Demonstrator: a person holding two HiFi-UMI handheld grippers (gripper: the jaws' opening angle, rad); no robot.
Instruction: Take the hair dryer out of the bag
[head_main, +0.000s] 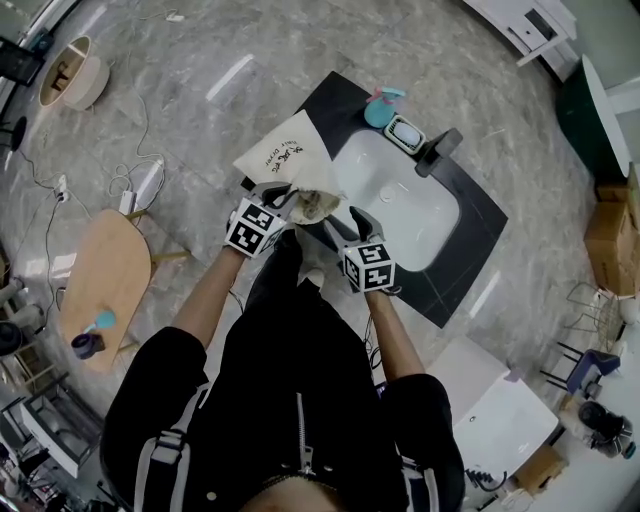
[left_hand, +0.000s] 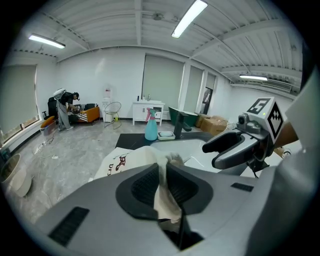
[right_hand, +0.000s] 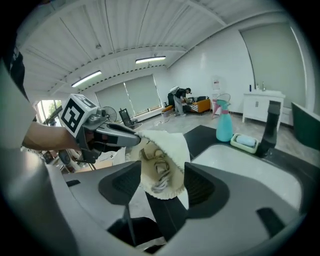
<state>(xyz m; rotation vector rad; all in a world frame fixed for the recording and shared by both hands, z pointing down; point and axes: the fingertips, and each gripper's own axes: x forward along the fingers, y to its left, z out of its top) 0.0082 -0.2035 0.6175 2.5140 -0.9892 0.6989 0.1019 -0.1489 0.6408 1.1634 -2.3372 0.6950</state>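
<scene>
The left gripper (left_hand: 163, 175) has its fingers clenched on the cloth bag (head_main: 283, 155), while the right gripper (right_hand: 162, 172) has its fingers released around the bag's open mouth.

bag (head_main: 303, 172) contents unclear, print (head_main: 281, 150) too small

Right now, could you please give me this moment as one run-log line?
left claw: shut on bag edge | right claw: open at bag mouth | hair dryer: not out yet
</scene>
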